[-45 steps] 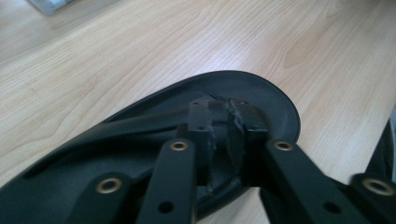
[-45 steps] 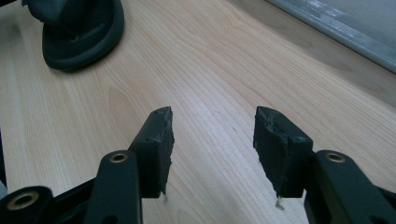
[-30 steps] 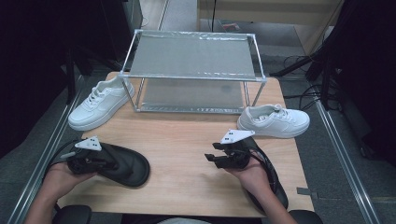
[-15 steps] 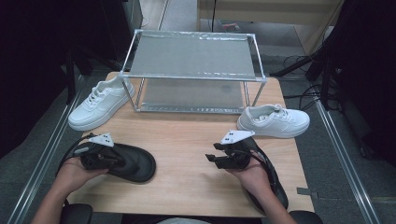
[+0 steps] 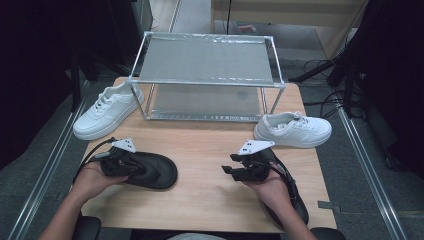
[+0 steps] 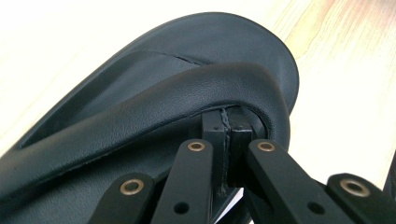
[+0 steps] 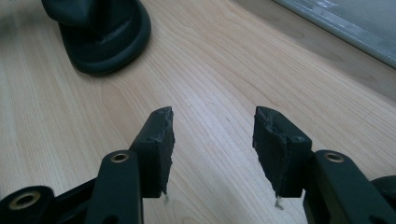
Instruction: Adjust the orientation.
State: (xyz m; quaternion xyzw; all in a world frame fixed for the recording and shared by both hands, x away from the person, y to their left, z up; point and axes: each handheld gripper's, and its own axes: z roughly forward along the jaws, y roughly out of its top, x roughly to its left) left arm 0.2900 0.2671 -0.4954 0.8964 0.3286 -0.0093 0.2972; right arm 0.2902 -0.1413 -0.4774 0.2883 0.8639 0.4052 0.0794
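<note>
Here, left gripper (image 5: 131,165) fingers clenched on the black slipper (image 5: 155,171) strap; right gripper (image 5: 231,170) released over bare table (image 5: 200,200).

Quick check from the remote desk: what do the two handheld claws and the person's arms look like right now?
Both claws are black. The left claw and right claw each carry a pale grey three-cornered plate on top and trail a black cable. The right claw's fingers are flat black links with brass-coloured rivets and worn dark pads. The forearms are bare, with no sleeves or gloves in sight.
</note>
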